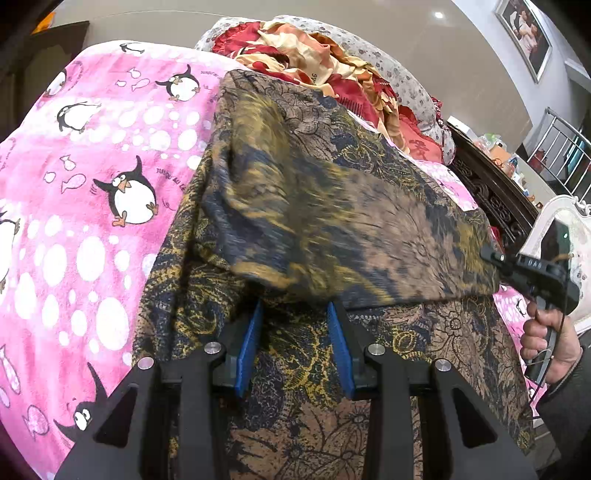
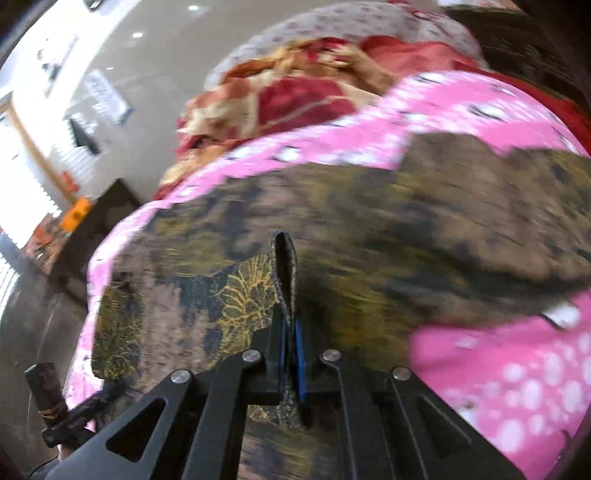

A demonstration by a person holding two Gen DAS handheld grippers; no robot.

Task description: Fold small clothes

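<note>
On pink blanket (image 1: 92,206), garment (image 1: 332,206) edge in right tool (image 2: 290,332)

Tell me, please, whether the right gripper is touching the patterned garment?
Touching. The right wrist view shows the right gripper with its blue pads shut on a pinched fold of the patterned garment.

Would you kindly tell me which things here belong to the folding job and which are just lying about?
In the job:
- patterned garment, one part lifted over the rest
- right gripper, shut on a fold of the garment
- left gripper, over the garment, jaws apart

Lying about:
- penguin blanket beneath
- red floral bedding behind
- framed picture on the wall
</note>
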